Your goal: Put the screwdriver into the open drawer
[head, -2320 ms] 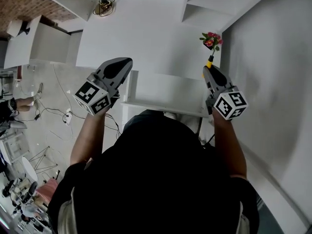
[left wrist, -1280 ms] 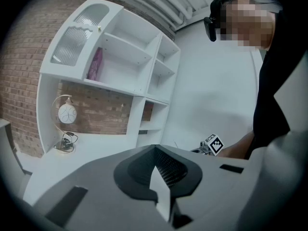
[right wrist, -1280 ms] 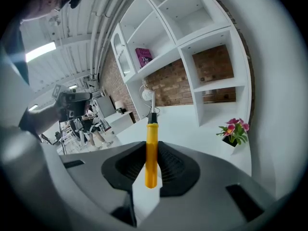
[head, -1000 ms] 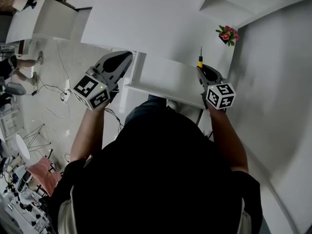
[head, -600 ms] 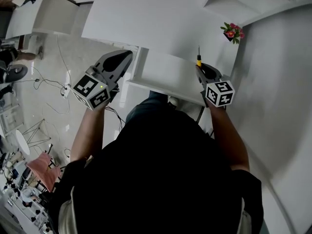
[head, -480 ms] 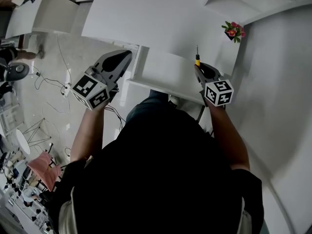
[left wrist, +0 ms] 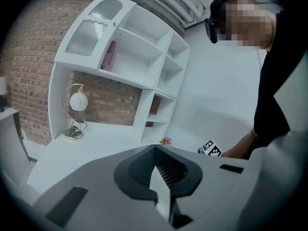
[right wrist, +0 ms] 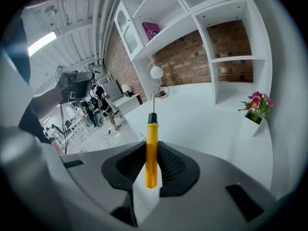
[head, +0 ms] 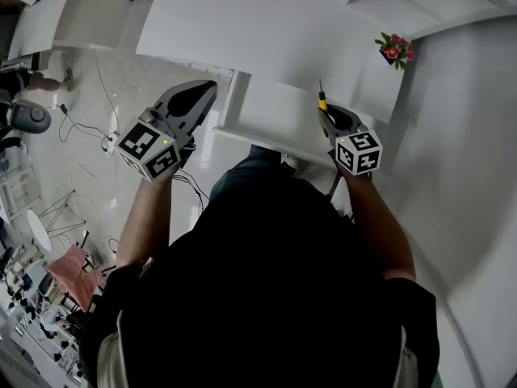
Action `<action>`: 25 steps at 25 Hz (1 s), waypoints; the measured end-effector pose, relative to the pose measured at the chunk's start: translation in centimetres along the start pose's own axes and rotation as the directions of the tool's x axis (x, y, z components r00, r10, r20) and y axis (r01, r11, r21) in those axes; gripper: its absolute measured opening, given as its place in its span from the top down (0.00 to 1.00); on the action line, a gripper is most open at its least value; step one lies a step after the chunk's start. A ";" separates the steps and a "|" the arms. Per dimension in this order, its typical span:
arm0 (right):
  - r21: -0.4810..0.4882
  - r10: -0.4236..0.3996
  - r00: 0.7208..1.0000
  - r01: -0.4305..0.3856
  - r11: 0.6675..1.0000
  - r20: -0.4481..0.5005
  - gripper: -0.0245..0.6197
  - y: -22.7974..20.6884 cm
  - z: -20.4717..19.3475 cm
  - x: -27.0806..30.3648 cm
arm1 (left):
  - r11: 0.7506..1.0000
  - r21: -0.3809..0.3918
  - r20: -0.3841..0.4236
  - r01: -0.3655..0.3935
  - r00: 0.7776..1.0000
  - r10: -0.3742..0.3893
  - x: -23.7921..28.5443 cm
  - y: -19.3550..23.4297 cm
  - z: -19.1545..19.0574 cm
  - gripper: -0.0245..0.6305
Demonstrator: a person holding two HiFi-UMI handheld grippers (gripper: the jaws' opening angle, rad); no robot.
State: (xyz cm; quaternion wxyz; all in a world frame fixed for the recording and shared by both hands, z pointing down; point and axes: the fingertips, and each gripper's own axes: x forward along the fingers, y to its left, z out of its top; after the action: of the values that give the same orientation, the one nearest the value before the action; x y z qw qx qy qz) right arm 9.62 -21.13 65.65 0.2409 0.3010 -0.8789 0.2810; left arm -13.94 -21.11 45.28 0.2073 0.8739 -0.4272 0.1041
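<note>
Screwdriver (right wrist: 151,134) clamped in right tool (right wrist: 150,150), tip indistinct

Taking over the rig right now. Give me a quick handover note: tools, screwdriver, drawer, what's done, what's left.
Left tool: shut, empty, held to the left of the open drawer.
Right tool: shut on the screwdriver by its yellow handle, shaft pointing away from the person, at the drawer's right end.
Done: screwdriver is gripped and brought to the drawer.
Left: lower it into the drawer, open the jaws, pull back.

Open drawer (head: 275,115) in front of desk (head: 242,23); flowers (head: 394,48) far right
</note>
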 end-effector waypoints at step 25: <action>-0.085 0.015 0.991 -0.027 0.996 -0.136 0.83 -0.1 -4.5 5.4 | 0.999 -0.032 -0.044 0.030 0.999 -0.031 2.6 3.6 -1.0 0.94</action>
State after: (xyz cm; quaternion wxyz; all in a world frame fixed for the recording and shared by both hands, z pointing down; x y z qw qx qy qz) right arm 7.02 -20.49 72.20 0.3097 0.2613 -0.8751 0.2647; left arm -15.16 -24.47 48.07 0.2318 0.8745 -0.4107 0.1136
